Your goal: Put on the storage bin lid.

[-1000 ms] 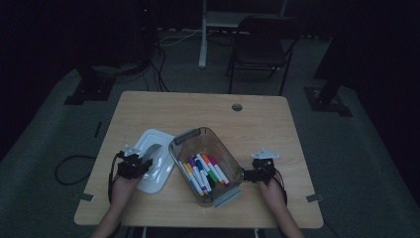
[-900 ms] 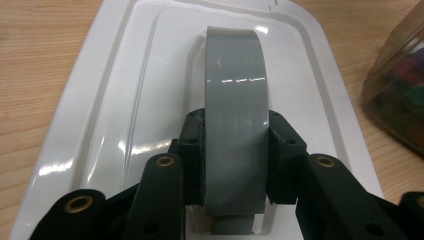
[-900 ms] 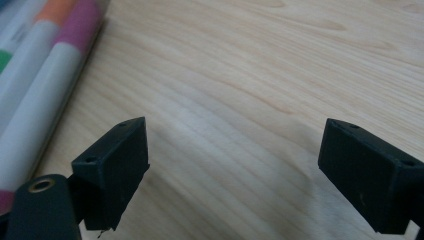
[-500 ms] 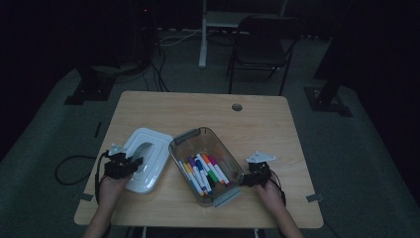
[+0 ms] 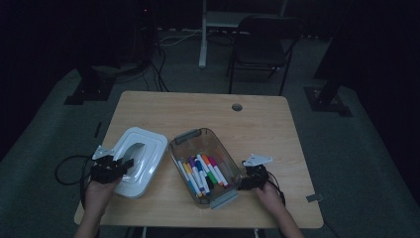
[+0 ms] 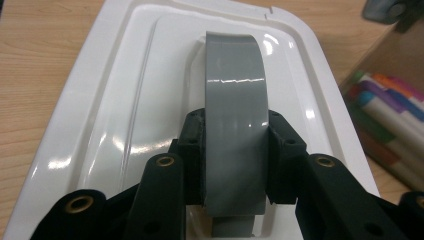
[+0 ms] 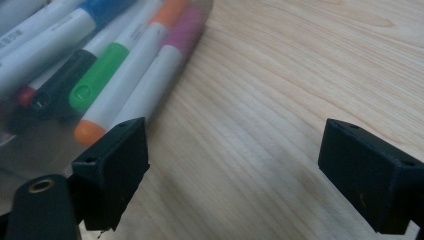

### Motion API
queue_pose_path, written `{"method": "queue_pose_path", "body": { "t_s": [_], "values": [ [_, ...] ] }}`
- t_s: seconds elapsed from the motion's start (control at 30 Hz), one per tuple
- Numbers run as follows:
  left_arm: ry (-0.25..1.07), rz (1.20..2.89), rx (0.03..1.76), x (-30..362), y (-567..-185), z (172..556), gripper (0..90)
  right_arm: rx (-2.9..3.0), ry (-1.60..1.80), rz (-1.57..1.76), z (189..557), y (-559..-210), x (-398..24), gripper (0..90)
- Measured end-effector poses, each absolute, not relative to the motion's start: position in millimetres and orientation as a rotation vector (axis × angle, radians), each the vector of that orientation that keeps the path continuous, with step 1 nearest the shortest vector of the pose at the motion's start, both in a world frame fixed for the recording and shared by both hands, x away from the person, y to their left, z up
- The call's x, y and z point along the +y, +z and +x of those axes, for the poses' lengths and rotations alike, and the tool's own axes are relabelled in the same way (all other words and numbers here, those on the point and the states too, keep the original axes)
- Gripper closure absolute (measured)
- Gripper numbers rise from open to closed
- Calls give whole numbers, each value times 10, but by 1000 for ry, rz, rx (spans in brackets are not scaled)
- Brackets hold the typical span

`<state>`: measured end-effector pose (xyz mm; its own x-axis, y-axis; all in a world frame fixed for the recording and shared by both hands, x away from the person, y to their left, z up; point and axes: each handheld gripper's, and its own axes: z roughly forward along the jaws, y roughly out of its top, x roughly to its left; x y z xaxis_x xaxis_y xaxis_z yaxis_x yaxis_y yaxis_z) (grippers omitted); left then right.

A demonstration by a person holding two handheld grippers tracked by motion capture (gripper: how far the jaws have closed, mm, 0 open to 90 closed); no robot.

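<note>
- The white lid [image 5: 136, 161] sits on the worktop [image 5: 267, 129] just left of the clear bin [image 5: 204, 166]. A second ago it lay closer against the bin's left wall; it has since slid left and toward you, leaving the bin fully uncovered.
- Your left hand-held gripper [image 6: 235, 155] is clamped on the lid's grey handle [image 6: 234, 120], one jaw on each side of the strap. In the high view, that left hand-held gripper [image 5: 110, 167] sits over the lid's near-left corner, having drawn back with it.
- From the left gripper view, the lid's far end appears to rest near the wood, but you cannot tell whether the near end is lifted or flat.
- The bin holds a row of markers [image 5: 200, 173] with coloured caps, now reachable from above. The same markers [image 7: 100, 65] lie behind the bin's clear wall in the right gripper view.
- Your right hand-held gripper [image 5: 249, 181] waits at the bin's right near corner with its jaws spread wide and nothing between them; the right hand-held gripper [image 7: 235, 175] frames bare wood, one jaw just beside the bin.
- With the lid clear, the likely next step is setting it down and letting go.
</note>
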<state>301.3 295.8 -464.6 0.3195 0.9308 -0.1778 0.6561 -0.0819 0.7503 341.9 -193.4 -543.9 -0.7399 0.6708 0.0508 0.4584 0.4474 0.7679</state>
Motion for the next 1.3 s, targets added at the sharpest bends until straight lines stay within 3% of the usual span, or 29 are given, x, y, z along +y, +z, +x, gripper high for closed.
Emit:
{"method": "queue_pose_path", "body": {
  "t_s": [0.73,1.3],
  "values": [
    [508,1757,1309,3041,-4046,2666,679,2568,1246,745,3248,-5422,-1576,126],
    [455,1802,1149,2759,-3801,2620,679,2611,1250,637,3217,-5432,-960,121]
  ]
}}
